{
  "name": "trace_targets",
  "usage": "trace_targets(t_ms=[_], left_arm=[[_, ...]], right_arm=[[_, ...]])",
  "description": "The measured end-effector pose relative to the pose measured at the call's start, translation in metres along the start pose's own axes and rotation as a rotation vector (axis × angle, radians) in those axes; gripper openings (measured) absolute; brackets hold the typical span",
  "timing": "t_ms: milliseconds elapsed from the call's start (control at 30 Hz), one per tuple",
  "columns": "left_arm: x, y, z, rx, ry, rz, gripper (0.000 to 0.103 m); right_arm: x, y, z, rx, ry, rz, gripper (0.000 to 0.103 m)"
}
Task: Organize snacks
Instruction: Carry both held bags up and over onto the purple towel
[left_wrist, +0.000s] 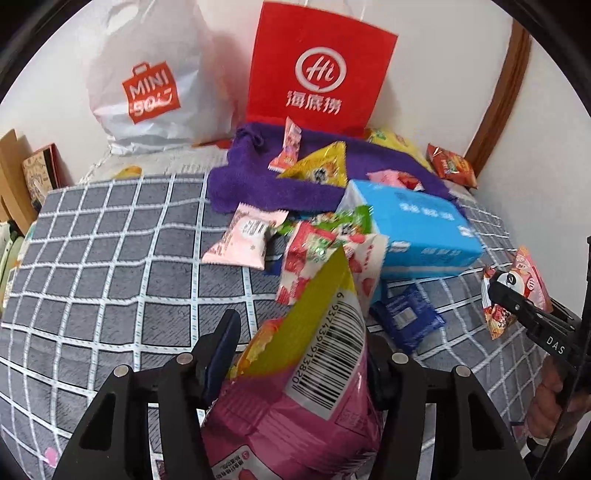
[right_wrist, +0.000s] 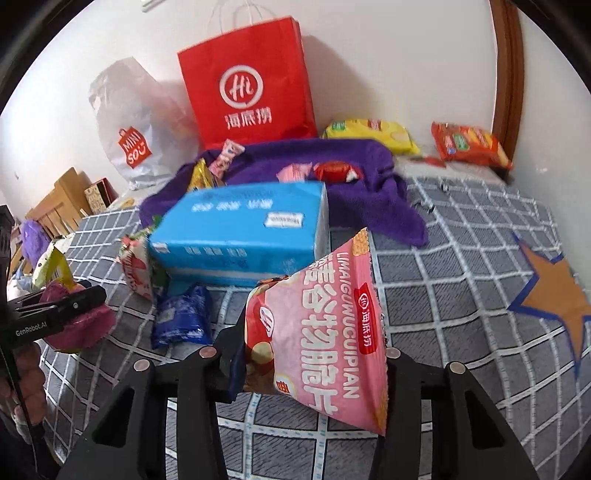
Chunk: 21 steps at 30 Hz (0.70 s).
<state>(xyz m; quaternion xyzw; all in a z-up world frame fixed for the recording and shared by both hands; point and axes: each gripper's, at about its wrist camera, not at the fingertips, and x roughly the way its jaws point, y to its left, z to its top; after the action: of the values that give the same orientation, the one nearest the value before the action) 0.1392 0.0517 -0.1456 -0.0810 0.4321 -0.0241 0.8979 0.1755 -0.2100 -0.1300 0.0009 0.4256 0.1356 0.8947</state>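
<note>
Both grippers were loaded. The left gripper (left_wrist: 299, 365) was clamped on a magenta and yellow snack bag (left_wrist: 314, 362), barcode side up, lifted clear of the checked bedcover (left_wrist: 110, 258). The right gripper (right_wrist: 314, 354) was closed on a pink crisp packet (right_wrist: 325, 332), also in the air, just in front of the blue box (right_wrist: 240, 229).

That blue box was the landmark. Tucked against its left end sat a heap of small sachets: a red-and-white strawberry packet (left_wrist: 317, 266), a green-topped one (left_wrist: 343, 221) and a pale pink packet (left_wrist: 247, 240) lying flat a little further left. In front of the box lay a dark blue wrapper (right_wrist: 181, 321). Behind the box, the purple towel (right_wrist: 369, 173) carried more: a yellow triangular bag (left_wrist: 321, 166), a small pink stick packet (left_wrist: 288, 147) and a red sweet (right_wrist: 332, 171). Behind the towel, toward the wall, lay a yellow crisp bag (right_wrist: 369, 134) and an orange pack (right_wrist: 469, 144). A red paper bag (right_wrist: 251, 92) stood behind the towel, with a white plastic shopping bag (right_wrist: 129, 122) to its left.

By my reading, the sorting was barely underway: two packets picked up, none visibly grouped or bagged, and roughly a dozen loose items around the box were yet to be handled. Where they were meant to go could not be told.
</note>
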Motion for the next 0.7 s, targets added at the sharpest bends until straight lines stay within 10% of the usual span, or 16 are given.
trace_targets(t_ms=[700], left_arm=[[-0.058,-0.041,0.048,0.034,-0.069,-0.140,0.056]], right_arm=[[-0.052,0.020,0.039,0.003,-0.055,-0.007,0.045]])
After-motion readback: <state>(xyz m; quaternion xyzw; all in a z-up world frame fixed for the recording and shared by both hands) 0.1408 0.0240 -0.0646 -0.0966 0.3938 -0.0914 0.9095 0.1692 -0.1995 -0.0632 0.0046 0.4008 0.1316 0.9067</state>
